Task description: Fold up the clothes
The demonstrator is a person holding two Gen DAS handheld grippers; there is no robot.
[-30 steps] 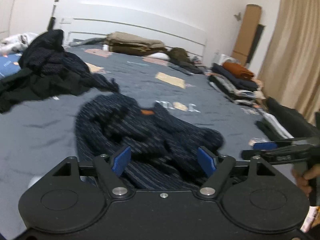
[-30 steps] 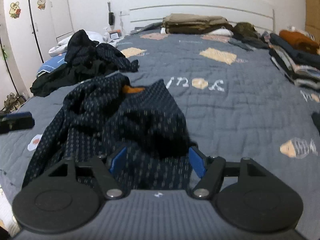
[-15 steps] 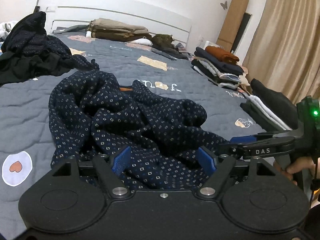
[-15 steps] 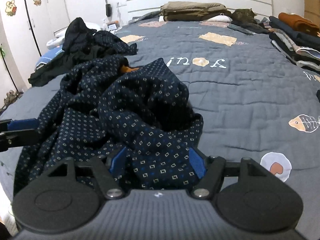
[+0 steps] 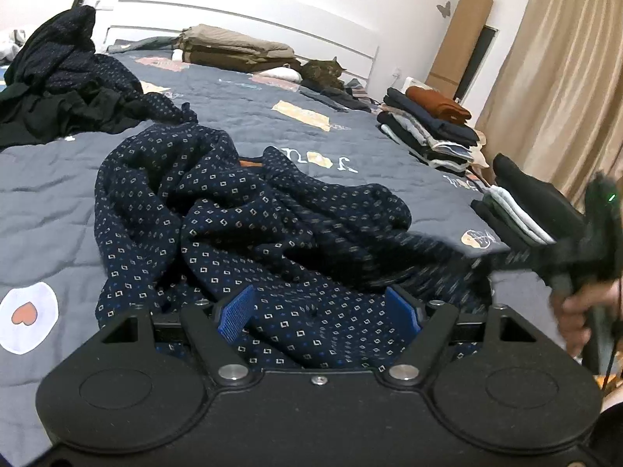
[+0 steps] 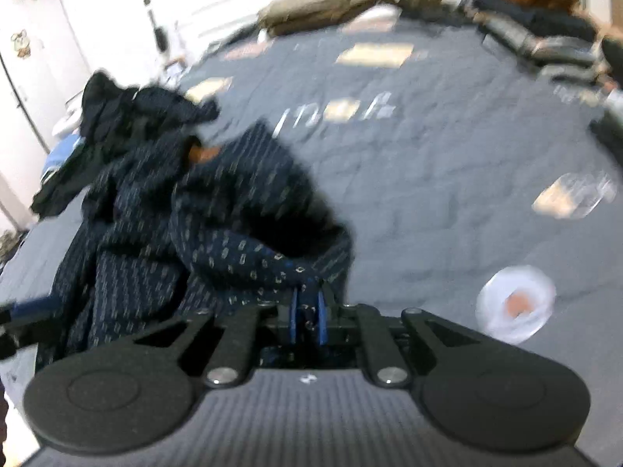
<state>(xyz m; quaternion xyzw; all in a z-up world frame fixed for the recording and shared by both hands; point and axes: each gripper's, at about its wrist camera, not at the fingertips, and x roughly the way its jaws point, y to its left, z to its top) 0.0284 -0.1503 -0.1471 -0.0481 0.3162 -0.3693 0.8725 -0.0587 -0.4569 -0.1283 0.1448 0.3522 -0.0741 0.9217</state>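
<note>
Here, the crumpled navy patterned garment (image 5: 249, 229) lies bunched on the near part of the grey quilted bedspread (image 5: 46, 202). Right gripper (image 6: 307, 311): jaws closing, blue pads apparently pinching a fold of its hem, though that view is blurred. Left gripper (image 5: 319, 311): jaws wide apart over the near edge, cloth between them, unpinched. Folded stacks (image 5: 428, 128) sit far right.

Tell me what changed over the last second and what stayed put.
The right tongs, open a second ago, are closing on a fold of the navy patterned shirt; the blue pads pinch cloth between them, and the shirt's right edge is drawn out toward that hand. The left tongs have dropped closer over the shirt's near edge. Unchanged: the left tongs stay open, gripping nothing, and the shirt stays crumpled on the grey quilt.
</note>
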